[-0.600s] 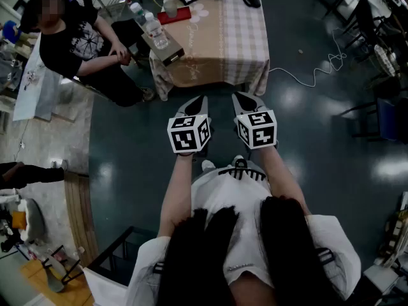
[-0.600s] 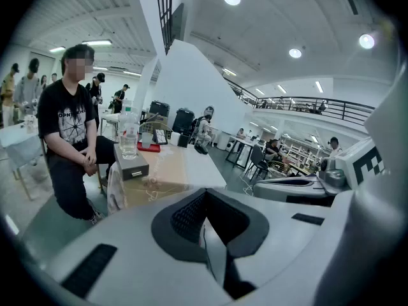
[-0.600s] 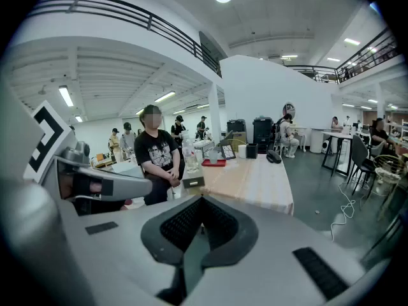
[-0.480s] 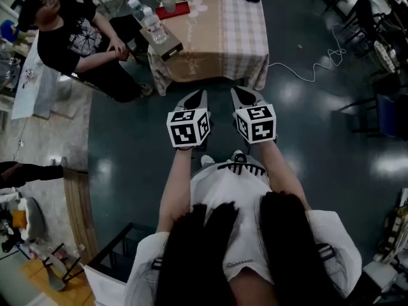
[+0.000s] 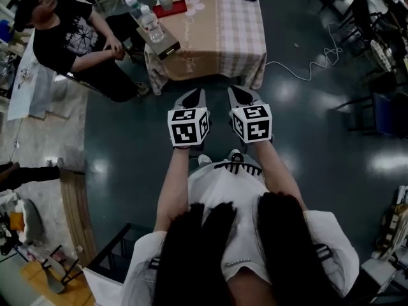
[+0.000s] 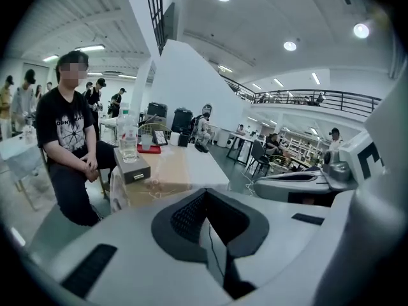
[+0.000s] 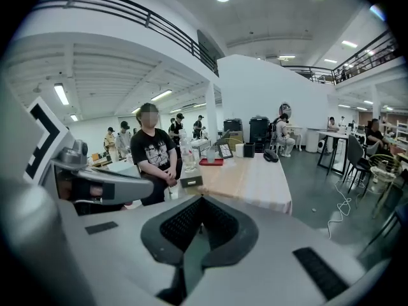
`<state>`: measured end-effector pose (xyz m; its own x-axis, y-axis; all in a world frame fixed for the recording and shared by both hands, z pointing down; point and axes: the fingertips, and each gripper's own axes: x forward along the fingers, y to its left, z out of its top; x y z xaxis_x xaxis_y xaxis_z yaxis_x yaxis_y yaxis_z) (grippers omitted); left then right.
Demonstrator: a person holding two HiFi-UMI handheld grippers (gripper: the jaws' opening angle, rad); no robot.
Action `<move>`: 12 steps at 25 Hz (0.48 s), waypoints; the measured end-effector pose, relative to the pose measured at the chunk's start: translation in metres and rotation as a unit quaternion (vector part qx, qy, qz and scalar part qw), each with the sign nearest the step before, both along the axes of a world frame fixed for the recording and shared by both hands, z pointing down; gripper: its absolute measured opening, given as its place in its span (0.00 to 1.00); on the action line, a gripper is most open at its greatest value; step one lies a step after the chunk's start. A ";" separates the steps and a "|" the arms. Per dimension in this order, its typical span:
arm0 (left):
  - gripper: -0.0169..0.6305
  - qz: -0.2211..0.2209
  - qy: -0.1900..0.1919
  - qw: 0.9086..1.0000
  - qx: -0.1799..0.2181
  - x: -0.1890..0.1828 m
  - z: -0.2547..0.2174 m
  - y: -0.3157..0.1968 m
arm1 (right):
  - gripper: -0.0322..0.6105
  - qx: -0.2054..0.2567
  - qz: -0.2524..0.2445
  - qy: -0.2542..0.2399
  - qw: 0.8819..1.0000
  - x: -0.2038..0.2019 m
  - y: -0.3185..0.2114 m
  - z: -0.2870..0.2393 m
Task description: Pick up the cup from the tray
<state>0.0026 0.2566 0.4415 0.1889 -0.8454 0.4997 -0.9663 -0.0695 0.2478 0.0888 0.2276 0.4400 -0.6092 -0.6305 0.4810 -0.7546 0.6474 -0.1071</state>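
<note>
cup (image 5: 166, 2): i see it on the tray (image 5: 177, 7), on the table (image 5: 223, 40) ahead
left gripper (image 5: 193, 98): jaws together, empty
right gripper (image 5: 241, 95): jaws together, empty, well short of table

My left gripper (image 5: 193, 98) and right gripper (image 5: 241, 95) hang side by side short of the table (image 5: 220, 40), forearms stretched forward, both tilted downward. Each pair of jaws is closed tip to tip, holding nothing.
</note>
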 end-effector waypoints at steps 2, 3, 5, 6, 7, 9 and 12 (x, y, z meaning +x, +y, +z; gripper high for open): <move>0.03 -0.002 0.008 1.000 0.000 -0.004 0.001 0.000 | 0.06 -0.006 0.005 -0.013 1.000 -0.003 0.000 0.000; 0.03 -0.003 0.010 1.000 0.000 -0.006 0.001 -0.001 | 0.06 -0.008 0.007 -0.020 1.000 -0.004 -0.001 -0.001; 0.03 -0.004 0.009 1.000 -0.002 -0.011 0.001 -0.001 | 0.06 -0.004 0.008 -0.025 1.000 -0.006 -0.002 -0.004; 0.03 -0.004 0.007 1.000 -0.003 -0.013 0.000 0.000 | 0.06 -0.002 0.003 -0.024 1.000 -0.008 -0.001 -0.006; 0.03 -0.004 0.005 1.000 -0.003 -0.015 -0.001 0.000 | 0.06 0.001 -0.002 -0.023 1.000 -0.011 0.000 -0.009; 0.03 -0.007 0.002 1.000 -0.001 -0.020 -0.004 0.002 | 0.06 0.004 -0.011 -0.022 1.000 -0.015 0.003 -0.012; 0.03 -0.015 0.003 1.000 -0.001 -0.027 -0.007 0.001 | 0.11 0.008 -0.014 -0.024 1.000 -0.020 0.005 -0.014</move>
<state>-0.0249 0.2574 0.4349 0.1662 -0.8503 0.4993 -0.9663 -0.0394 0.2545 0.0691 0.2323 0.4259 -0.6490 -0.6206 0.4400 -0.7304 0.6701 -0.1323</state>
